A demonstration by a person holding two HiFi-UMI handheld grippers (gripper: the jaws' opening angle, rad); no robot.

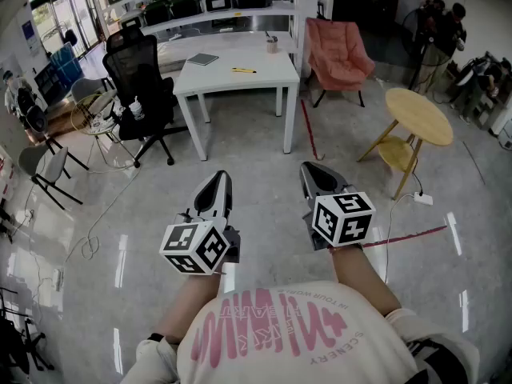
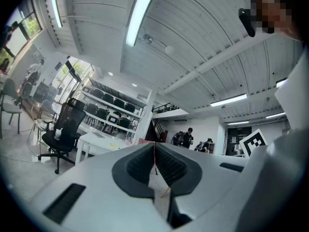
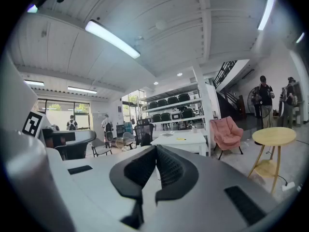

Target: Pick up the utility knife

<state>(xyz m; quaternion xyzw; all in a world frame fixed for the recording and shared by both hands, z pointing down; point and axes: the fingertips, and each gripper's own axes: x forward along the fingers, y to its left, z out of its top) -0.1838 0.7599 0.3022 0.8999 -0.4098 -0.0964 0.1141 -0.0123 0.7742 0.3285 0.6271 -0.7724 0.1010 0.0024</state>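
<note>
Room: glossy pale workshop floor, with the white table point(image 1: 268, 74) standing ahead of you.
Utility knife point(image 1: 244, 70): yellow, lying flat near the middle of the white table's top, well apart from both your grippers.
Left gripper point(image 1: 220, 174): held short of the white table, jaws pressed together on nothing.
Right gripper point(image 1: 312, 169): likewise short of the white table, jaws closed and empty.
Seating: black office chair point(image 1: 140, 78) at the white table's left end as you face it, pink armchair point(image 1: 340, 50) at its right.
</note>
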